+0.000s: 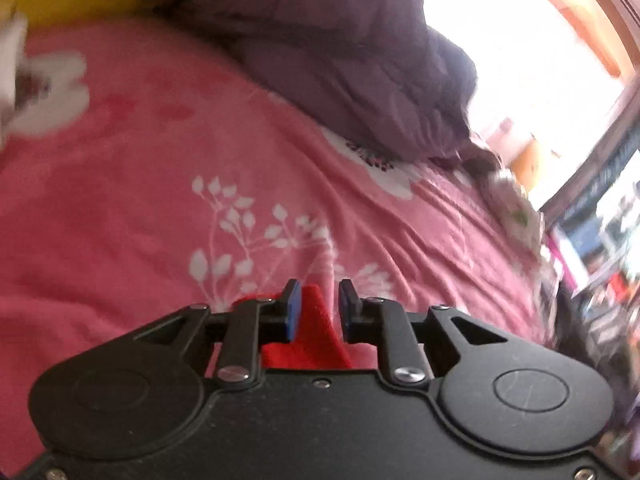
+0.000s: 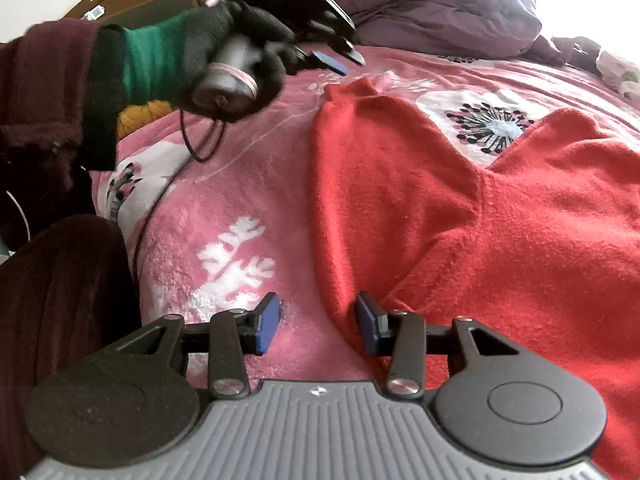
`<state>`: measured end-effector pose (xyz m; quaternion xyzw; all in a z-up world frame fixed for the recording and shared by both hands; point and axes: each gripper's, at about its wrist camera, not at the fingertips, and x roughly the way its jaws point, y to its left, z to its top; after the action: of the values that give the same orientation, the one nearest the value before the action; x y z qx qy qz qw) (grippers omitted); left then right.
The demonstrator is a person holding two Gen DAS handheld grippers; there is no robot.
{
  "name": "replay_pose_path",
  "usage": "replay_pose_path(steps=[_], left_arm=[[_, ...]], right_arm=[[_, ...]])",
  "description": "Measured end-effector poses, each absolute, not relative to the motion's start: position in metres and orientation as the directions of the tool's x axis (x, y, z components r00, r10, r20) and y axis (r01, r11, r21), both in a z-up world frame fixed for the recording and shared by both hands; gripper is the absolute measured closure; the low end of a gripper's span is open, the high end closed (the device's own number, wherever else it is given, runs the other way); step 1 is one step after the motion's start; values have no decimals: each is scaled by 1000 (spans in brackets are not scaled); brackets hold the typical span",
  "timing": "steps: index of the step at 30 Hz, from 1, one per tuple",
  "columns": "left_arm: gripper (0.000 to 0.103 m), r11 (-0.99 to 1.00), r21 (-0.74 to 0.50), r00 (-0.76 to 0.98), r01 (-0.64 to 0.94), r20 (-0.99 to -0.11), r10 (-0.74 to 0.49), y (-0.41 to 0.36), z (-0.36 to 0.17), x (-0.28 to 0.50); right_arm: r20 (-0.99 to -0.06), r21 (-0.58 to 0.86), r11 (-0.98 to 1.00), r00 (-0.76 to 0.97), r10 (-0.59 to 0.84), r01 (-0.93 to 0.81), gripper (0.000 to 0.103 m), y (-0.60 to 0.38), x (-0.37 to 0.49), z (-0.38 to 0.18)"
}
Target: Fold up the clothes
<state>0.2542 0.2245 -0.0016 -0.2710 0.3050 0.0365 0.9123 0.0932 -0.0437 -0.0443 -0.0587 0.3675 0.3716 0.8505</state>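
while both grippers' fingers stand apart, the fuzzy red sweater [image 2: 500, 216] lies flat, sleeve outstretched.

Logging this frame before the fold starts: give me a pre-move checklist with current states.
1. Left gripper open: ok, jaws apart with the tip of the red sweater between them.
2. Left gripper gripping fabric: not ok, not closed on it.
3. Right gripper open: ok, straddling the sleeve edge.
4. Sweater laid flat on the pink floral blanket: ok, sleeve extended.
5. Cable away from the sweater: ok, lies left of the sleeve.
6. Far side of sweater: cannot tell, out of frame.
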Motion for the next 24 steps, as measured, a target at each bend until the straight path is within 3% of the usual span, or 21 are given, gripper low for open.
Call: replay_pose_path(steps=[2,3,4,6,7,10,14,16,20,24], left_arm=[[75,852,-480,810,-209,-574,-125,215,2,235],[65,844,-498,810,-202,-569,-142,211,2,225],[50,833,-518,810,-193,-564,-163,206,1,217],[32,811,-559,806,-172,-553,-210,194,-1,196],[29,807,-567,799,-165,-556,-227,184,-1,187],[22,812,-568,770,-132,-575,-277,157,-2,164],[20,840,-534,717,-94,-622,-314,120,-3,144],[13,850,-522,697,-71,-636,-332,104,0,136],[13,852,-522,691,50,-597,-407,71,13,121],[13,858,-501,729,113,-545,-414,51,8,117]], right_arm=[[-668,161,716,458,586,-679,57,-43,91,-41],[-664,152,714,464,586,-683,57,-43,87,-39],[-655,147,714,474,588,-684,58,-45,83,-36],[-632,150,721,495,596,-677,58,-53,73,-31],[-620,166,726,502,603,-667,59,-59,69,-28],[-582,225,746,527,619,-627,60,-82,54,-18],[-518,297,782,595,614,-548,60,-128,36,0],[-475,338,803,647,596,-492,59,-156,29,9],[-421,440,830,738,527,-342,54,-214,31,16],[-433,459,860,788,437,-225,53,-255,46,14]])
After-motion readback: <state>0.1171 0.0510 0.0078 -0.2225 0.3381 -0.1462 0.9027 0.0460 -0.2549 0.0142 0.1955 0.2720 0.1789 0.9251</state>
